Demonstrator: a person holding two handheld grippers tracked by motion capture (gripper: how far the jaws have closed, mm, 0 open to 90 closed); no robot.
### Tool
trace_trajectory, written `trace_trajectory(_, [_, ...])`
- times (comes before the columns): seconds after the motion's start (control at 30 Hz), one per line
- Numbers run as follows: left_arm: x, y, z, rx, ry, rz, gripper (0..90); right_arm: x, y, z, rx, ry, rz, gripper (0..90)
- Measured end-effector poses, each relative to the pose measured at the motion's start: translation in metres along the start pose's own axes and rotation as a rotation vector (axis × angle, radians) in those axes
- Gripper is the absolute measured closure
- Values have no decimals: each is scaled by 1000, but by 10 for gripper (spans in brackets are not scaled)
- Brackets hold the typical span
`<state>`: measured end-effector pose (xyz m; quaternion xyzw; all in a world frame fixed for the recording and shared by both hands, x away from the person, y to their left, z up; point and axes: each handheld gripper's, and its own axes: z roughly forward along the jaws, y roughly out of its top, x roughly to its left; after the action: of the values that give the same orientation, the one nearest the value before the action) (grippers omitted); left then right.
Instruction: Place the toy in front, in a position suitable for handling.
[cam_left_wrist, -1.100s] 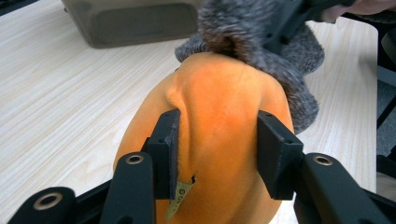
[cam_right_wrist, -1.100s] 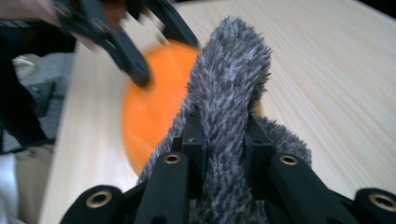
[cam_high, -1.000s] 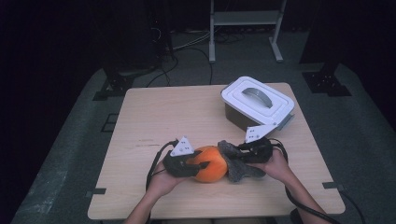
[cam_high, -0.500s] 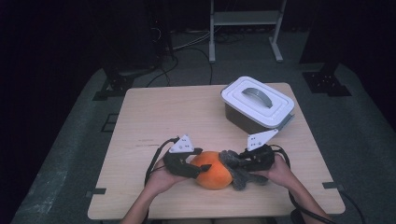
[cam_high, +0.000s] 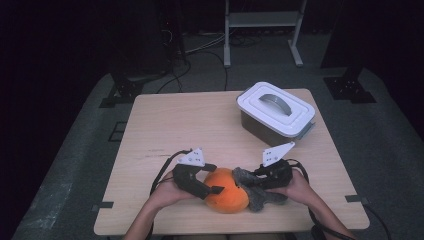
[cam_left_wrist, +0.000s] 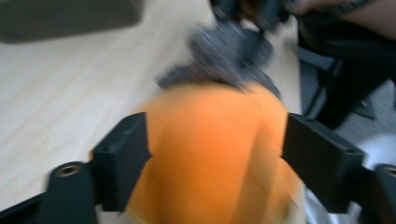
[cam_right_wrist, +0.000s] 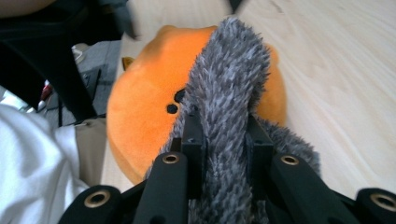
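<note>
An orange plush toy (cam_high: 229, 196) with a grey furry part (cam_high: 258, 198) lies near the table's front edge. My left gripper (cam_high: 216, 179) is at its left side. Its jaws have just been opening and now stand apart on either side of the orange body (cam_left_wrist: 215, 140), which sits between them. My right gripper (cam_high: 251, 178) comes in from the right and is shut on the grey fur (cam_right_wrist: 233, 70), which bulges up between its jaws (cam_right_wrist: 224, 135). The orange body (cam_right_wrist: 144, 107) lies just beyond that fur. The left gripper view is blurred.
A grey box with a white handled lid (cam_high: 275, 107) stands at the back right of the wooden table (cam_high: 175, 125). Cables trail from both grippers toward the front edge. Dark floor and stand legs surround the table.
The left gripper's jaws have spread apart around the orange plush. The plush and both hands sit slightly nearer the front edge than a second ago. The right gripper's hold on the fur is unchanged.
</note>
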<state>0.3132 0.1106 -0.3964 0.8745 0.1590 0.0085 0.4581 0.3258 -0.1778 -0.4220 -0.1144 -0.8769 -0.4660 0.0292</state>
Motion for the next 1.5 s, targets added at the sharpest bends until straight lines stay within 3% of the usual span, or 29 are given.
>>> trace_trajectory(0.13, [-3, -7, 17, 94, -13, 32, 170, 6, 2, -2, 12, -2, -19, 741])
trace_trajectory(0.2, [-3, -10, 19, 82, -14, 23, 232, 4, 0, -8, 6, -2, -8, 743])
trace_trajectory(0.3, [-3, -11, 16, 91, 20, 21, 372, 0, -4, -21, -7, -38, 12, 752])
trace_trajectory(0.4, [-1, -14, 15, 83, 13, -5, 380, -4, -10, -43, -50, -75, 42, 753])
trace_trajectory(0.53, [-2, -15, 15, 77, 13, -14, 348, -5, -15, -78, -55, -148, 60, 753])
trace_trajectory(0.63, [-2, -15, 16, 72, 15, -17, 331, -2, -17, -103, -39, -207, 63, 753])
trace_trajectory(0.73, [-2, -16, 16, 68, 17, -16, 314, 1, -21, -122, 27, -275, 59, 752])
trace_trajectory(0.83, [-2, -16, 16, 60, 19, -10, 303, 0, -34, -135, 75, -315, 87, 751])
trace_trajectory(1.07, [-3, -16, 17, 45, 18, -7, 283, -12, -75, -132, 126, -351, 177, 738])
trace_trajectory(1.17, [-4, -16, 17, 42, 22, 1, 265, -18, -89, -122, 107, -329, 225, 672])
trace_trajectory(1.33, [-3, -16, 15, 31, 21, -5, 232, -20, -93, -114, 75, -304, 252, 549])
trace_trajectory(1.5, [-4, -14, 11, 15, 11, 0, 202, -21, -87, -115, 35, -305, 257, 485])
